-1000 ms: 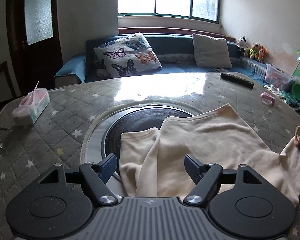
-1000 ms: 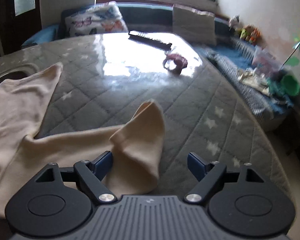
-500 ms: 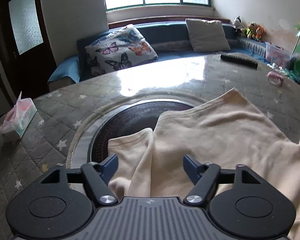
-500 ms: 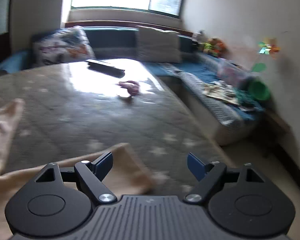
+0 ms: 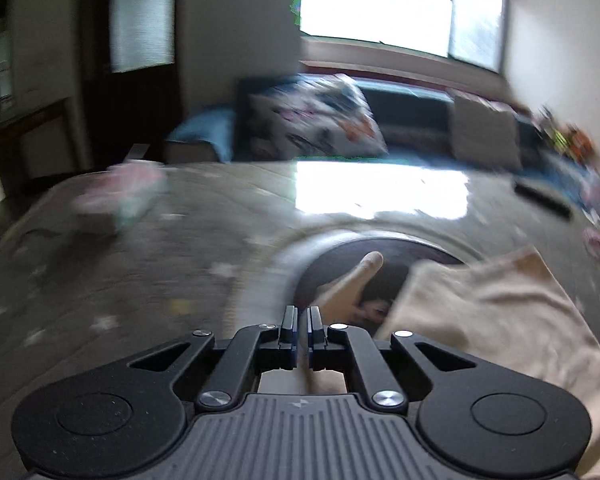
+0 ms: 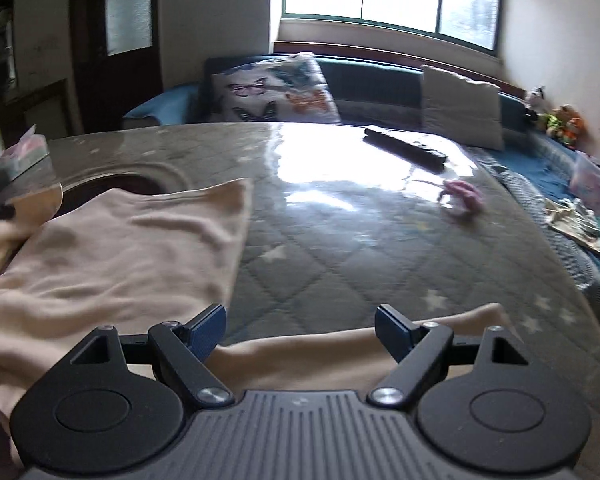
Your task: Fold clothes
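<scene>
Pinching one sleeve [image 5: 356,280] of a cream long-sleeved top [image 6: 120,256]: left gripper [image 5: 302,314], jaws just closed, pressed together on the fabric, cuff end poking up beyond the fingertips over the dark round inset [image 5: 416,250] of the quilted table [image 6: 380,260]. Left view heavily blurred.

Hovering above the other sleeve [image 6: 340,360]: right gripper [image 6: 300,322], jaws spread wide, nothing pinched, fabric lying flat along the near table edge below them.

Lying spread on the table: body of the top, one far corner squared off, some wrinkles, no completed fold showing.

Judged progress: early. Done: top laid out, one sleeve gripped. Left: likely both sleeves brought inward, body folded over, then smoothed.
</scene>
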Tool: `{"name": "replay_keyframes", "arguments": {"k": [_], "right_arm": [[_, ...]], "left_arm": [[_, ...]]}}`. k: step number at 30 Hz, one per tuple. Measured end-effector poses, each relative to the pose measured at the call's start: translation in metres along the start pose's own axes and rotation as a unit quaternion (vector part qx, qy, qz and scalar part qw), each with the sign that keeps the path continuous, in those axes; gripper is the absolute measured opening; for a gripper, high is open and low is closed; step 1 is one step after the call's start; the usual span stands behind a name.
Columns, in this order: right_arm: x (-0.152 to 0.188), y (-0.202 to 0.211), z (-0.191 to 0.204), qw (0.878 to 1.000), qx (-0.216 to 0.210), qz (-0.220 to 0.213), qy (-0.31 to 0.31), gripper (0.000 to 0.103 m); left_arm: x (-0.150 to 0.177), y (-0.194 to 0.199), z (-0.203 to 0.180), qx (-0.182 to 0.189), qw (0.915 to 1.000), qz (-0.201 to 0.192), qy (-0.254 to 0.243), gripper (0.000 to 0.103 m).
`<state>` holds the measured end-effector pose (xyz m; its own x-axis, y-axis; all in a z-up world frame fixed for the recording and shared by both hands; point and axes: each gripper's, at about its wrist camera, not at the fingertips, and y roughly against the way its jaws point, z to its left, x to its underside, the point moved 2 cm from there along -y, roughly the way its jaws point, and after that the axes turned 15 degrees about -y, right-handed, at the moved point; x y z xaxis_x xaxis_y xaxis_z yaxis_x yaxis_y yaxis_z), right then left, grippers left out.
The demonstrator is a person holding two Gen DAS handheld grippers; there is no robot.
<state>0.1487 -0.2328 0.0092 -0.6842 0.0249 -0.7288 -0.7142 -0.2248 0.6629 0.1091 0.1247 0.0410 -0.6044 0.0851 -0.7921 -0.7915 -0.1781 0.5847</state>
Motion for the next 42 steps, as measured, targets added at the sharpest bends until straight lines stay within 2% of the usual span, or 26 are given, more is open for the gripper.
{"name": "replay_keyframes", "arguments": {"k": [3, 7, 12, 14, 16, 17, 19, 21, 26, 27, 28, 30, 33, 36, 38, 40, 41, 42], "right_arm": [[0.005, -0.001, 0.009, 1.000, -0.007, 0.008, 0.009, 0.084], [0.006, -0.004, 0.012, 1.000, -0.012, 0.018, 0.016, 0.084], [-0.001, -0.009, 0.018, 0.999, -0.017, 0.017, 0.021, 0.084], [-0.005, -0.012, 0.021, 0.999, -0.020, 0.017, 0.022, 0.084], [-0.008, -0.015, 0.024, 0.999, -0.022, 0.017, 0.023, 0.084], [-0.010, -0.016, 0.025, 0.999, -0.025, 0.018, 0.023, 0.084], [-0.013, -0.020, 0.028, 0.999, -0.030, 0.022, 0.022, 0.084], [-0.017, -0.025, 0.030, 0.999, -0.034, 0.026, 0.022, 0.084], [-0.027, -0.035, 0.035, 0.999, -0.041, 0.027, 0.024, 0.083], [-0.029, -0.037, 0.037, 0.998, -0.043, 0.026, 0.025, 0.083], [-0.031, -0.038, 0.038, 0.998, -0.044, 0.026, 0.025, 0.083], [-0.034, -0.042, 0.041, 0.998, -0.045, 0.024, 0.025, 0.083], [-0.039, -0.045, 0.043, 0.998, -0.049, 0.023, 0.024, 0.083], [-0.041, -0.050, 0.043, 0.998, -0.052, 0.023, 0.020, 0.083], [-0.043, -0.054, 0.042, 0.998, -0.055, 0.025, 0.016, 0.083], [-0.045, -0.059, 0.041, 0.998, -0.058, 0.028, 0.009, 0.083], [-0.046, -0.062, 0.040, 0.998, -0.060, 0.030, 0.005, 0.082], [-0.047, -0.065, 0.039, 0.998, -0.062, 0.033, 0.001, 0.081]], "left_arm": [[0.016, 0.023, 0.026, -0.037, 0.9987, -0.006, 0.035, 0.005], [0.041, 0.035, 0.051, -0.073, 0.9950, 0.031, 0.061, 0.005], [0.043, 0.035, 0.049, -0.037, 0.9976, 0.036, 0.045, 0.008], [0.034, 0.031, 0.037, -0.017, 0.9990, 0.028, 0.029, 0.014], [0.025, 0.023, 0.024, -0.004, 0.9995, 0.025, 0.017, 0.031], [0.020, 0.018, 0.019, -0.002, 0.9997, 0.024, 0.010, 0.033], [0.009, 0.003, 0.007, 0.018, 0.9996, 0.022, -0.005, 0.045], [0.001, -0.014, -0.003, 0.030, 0.9991, 0.029, -0.011, 0.050], [-0.007, -0.057, -0.019, 0.035, 0.9968, 0.057, -0.043, 0.047], [-0.006, -0.065, -0.019, 0.031, 0.9965, 0.065, -0.042, 0.032], [-0.004, -0.072, -0.018, 0.026, 0.9960, 0.075, -0.041, 0.013], [-0.001, -0.075, -0.013, 0.007, 0.9964, 0.077, -0.033, 0.007], [0.006, -0.056, 0.006, -0.053, 0.9967, 0.061, -0.004, 0.006], [0.017, -0.028, 0.028, -0.107, 0.9925, 0.056, 0.019, 0.006], [0.028, -0.017, 0.043, -0.115, 0.9898, 0.079, 0.029, 0.007], [0.041, -0.012, 0.052, -0.106, 0.9876, 0.111, 0.034, 0.014], [0.045, -0.011, 0.055, -0.108, 0.9857, 0.125, 0.035, 0.019], [0.048, -0.009, 0.058, -0.110, 0.9844, 0.133, 0.036, 0.029]]}}
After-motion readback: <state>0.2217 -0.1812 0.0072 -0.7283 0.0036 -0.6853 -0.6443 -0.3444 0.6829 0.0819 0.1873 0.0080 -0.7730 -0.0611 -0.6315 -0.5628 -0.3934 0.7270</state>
